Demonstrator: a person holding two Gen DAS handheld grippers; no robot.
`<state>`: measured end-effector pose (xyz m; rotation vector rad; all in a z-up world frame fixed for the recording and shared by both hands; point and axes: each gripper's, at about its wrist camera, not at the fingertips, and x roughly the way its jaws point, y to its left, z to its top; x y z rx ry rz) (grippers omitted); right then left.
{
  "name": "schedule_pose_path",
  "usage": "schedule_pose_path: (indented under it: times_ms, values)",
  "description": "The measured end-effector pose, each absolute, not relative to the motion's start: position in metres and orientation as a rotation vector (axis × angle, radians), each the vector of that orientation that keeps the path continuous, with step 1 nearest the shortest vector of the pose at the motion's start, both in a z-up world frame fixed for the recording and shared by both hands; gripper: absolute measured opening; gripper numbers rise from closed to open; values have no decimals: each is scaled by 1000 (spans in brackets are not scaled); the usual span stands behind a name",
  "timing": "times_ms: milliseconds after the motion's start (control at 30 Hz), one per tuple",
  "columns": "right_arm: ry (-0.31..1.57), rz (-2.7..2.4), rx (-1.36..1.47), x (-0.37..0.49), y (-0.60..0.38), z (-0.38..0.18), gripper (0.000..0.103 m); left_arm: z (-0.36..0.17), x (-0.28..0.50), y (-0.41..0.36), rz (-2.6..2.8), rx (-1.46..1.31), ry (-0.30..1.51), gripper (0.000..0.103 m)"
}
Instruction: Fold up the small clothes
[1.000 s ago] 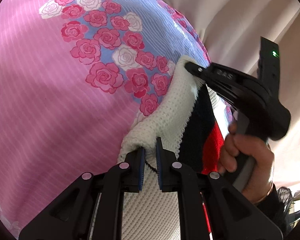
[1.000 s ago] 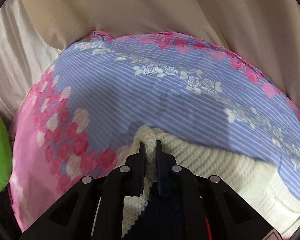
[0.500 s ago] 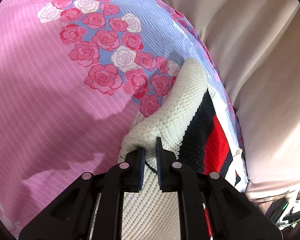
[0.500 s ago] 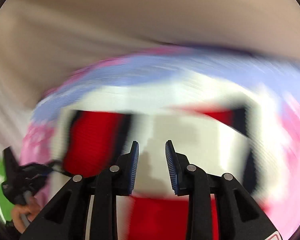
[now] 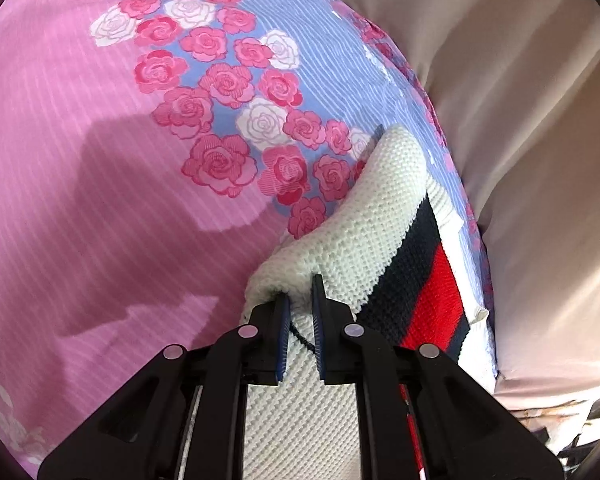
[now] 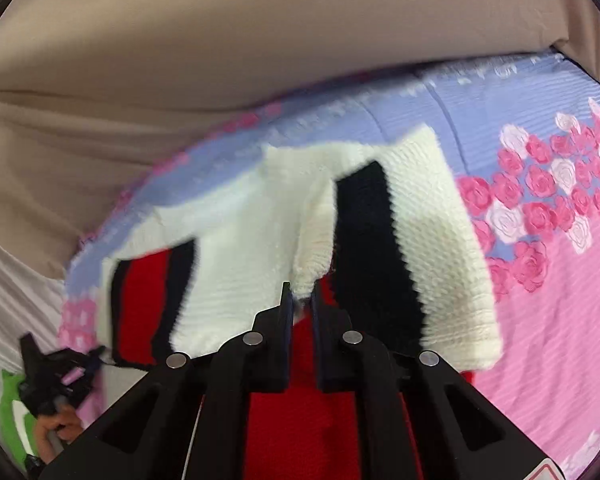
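Note:
A white knit sweater (image 5: 380, 208) with navy and red stripes lies on the flowered bedsheet (image 5: 100, 200). My left gripper (image 5: 299, 308) is shut on a thick white edge of it, which bulges up around the pads. In the right wrist view the sweater (image 6: 252, 240) spreads out in front, one side folded over and showing a navy band. My right gripper (image 6: 302, 300) has its jaws closing tight on a white fold at the near middle, with red knit below them. The left gripper (image 6: 52, 364) and the hand (image 6: 56, 428) that holds it show at the lower left there.
The pink and blue sheet (image 6: 560, 280) with rose print covers the bed. Beige cloth (image 6: 220, 40) rises behind it and beige cloth (image 5: 520, 120) runs along the right side. Something green (image 6: 12, 412) sits at the far left edge.
My right gripper let go of the white corner, opened, swung across the sweater out of the left wrist view, and closed on a fold near its middle. The left gripper kept its hold.

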<state>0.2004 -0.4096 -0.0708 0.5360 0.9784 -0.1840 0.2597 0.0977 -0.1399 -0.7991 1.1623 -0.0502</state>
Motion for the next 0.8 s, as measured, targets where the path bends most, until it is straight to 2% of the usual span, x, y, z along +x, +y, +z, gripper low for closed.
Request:
schedule_pose_path:
  times_ms: [100, 200, 233, 267, 300, 333, 433, 600, 700, 800]
  values:
    - [1075, -193, 534, 199, -413, -98, 10, -136, 260, 94, -72, -743, 1173, 11]
    - [935, -168, 599, 161, -411, -60, 14, -123, 246, 100, -114, -742, 1170, 14]
    - [908, -169, 603, 148, -410, -50, 25, -117, 239, 104, -113, -724, 1167, 19]
    - [893, -164, 610, 128, -407, -41, 31, -111, 228, 108, -110, -694, 1160, 30]
    - [896, -160, 602, 107, -404, -37, 41, -106, 215, 112, -117, -666, 1151, 36]
    - [911, -165, 583, 92, -400, -37, 43, -101, 196, 118, -121, -626, 1149, 43]
    - [1034, -208, 484, 17, -380, -54, 45, -106, 138, 137, -136, -544, 1202, 50]
    - [1195, -229, 540, -101, -360, -99, 46, -136, 49, 162, -141, -558, 1360, 52]
    - [1256, -216, 607, -133, -345, -120, 47, -138, 16, 171, -165, -586, 1360, 57]
    - [1226, -200, 601, -137, -329, -120, 50, -136, 4, 170, -176, -567, 1358, 60]
